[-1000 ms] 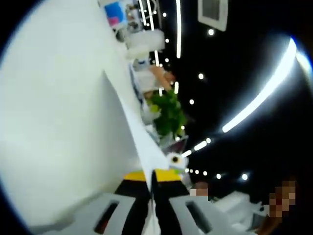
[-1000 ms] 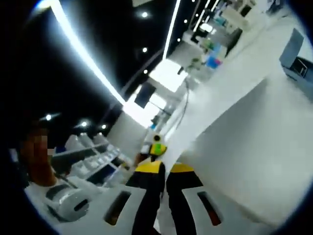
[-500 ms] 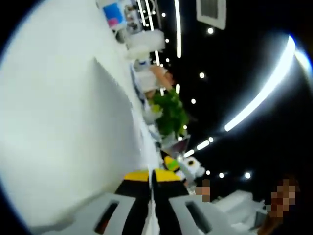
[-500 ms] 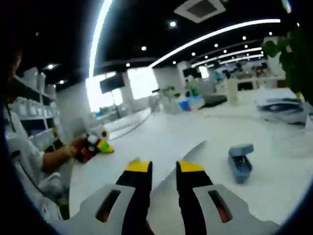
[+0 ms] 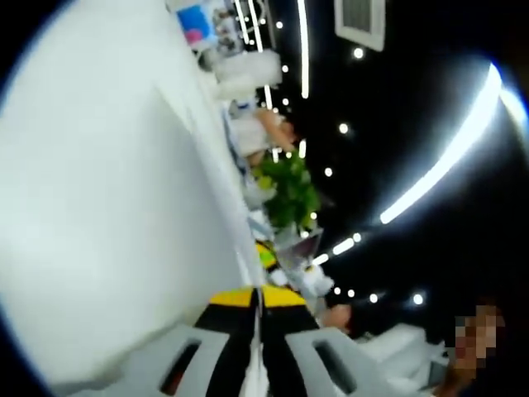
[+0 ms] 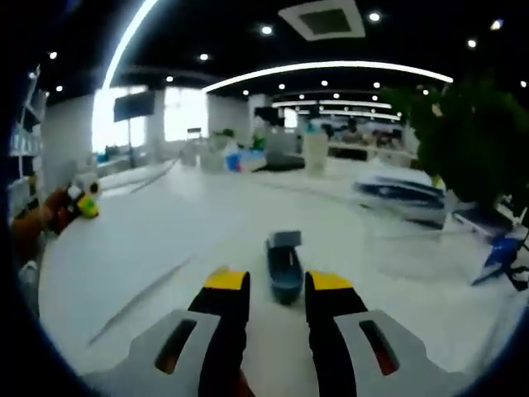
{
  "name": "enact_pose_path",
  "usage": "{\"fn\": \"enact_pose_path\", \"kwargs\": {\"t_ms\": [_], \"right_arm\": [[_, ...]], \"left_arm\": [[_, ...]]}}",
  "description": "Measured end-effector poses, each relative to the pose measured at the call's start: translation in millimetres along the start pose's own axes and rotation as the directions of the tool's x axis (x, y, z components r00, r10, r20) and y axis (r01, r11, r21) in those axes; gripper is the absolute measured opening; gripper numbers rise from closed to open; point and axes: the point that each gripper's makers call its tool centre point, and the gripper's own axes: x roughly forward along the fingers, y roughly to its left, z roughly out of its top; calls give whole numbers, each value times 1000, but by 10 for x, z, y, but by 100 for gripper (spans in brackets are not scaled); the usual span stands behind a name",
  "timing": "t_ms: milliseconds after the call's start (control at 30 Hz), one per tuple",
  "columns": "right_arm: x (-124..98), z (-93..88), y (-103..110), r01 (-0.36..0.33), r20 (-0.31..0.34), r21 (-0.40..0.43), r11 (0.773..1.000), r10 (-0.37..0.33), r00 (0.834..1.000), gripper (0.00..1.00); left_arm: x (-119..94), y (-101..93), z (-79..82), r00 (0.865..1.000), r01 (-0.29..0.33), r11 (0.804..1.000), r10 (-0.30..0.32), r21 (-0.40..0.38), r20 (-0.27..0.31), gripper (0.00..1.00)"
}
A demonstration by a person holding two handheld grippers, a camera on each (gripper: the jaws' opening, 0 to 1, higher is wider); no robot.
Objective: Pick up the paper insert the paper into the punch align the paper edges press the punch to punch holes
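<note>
dark ceiling with curved light strips, white table, bright windows, leafy plant

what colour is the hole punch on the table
Blue-grey; the punch shows best in the right gripper view, just beyond the jaws.

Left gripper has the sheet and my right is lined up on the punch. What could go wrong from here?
1. The left gripper pinches the paper at one edge only, so the sheet may sag or twist before it reaches the punch.
2. The right gripper is open, its jaws on either side of the small punch; closing off-centre could push it across the smooth white table.
</note>
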Motion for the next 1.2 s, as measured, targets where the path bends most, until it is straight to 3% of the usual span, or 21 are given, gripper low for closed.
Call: {"fn": "enact_pose_path", "kwargs": {"t_ms": [133,533,667,800,933,1067,1200], "right_arm": [[77,-76,-28,6,-33,-7,1000,-6,999,29],[127,-51,44,-28,-21,-38,999,27,999,23],[25,-87,180,-89,-33,-1,996,89,996,22],[-170,-151,392,-182,-50,11,983,183,982,22],[-410,-226,686,-295,-81,-76,953,288,954,22],[-518,-260,869,-351,-98,-172,921,338,936,22],[-521,-283,885,-361,-103,-147,921,349,932,22]], "left_arm": [[-2,-5,-11,1000,5,1000,-5,-11,-1,4],[2,-4,-6,1000,11,1000,-11,-29,1,4],[2,-1,2,1000,17,998,-16,-63,3,4],[4,-3,2,1000,16,998,-16,-63,4,4],[6,0,6,1000,15,998,-15,-64,5,4],[9,-2,6,1000,17,998,-17,-56,4,4],[7,0,5,1000,17,998,-17,-55,4,4]]}}
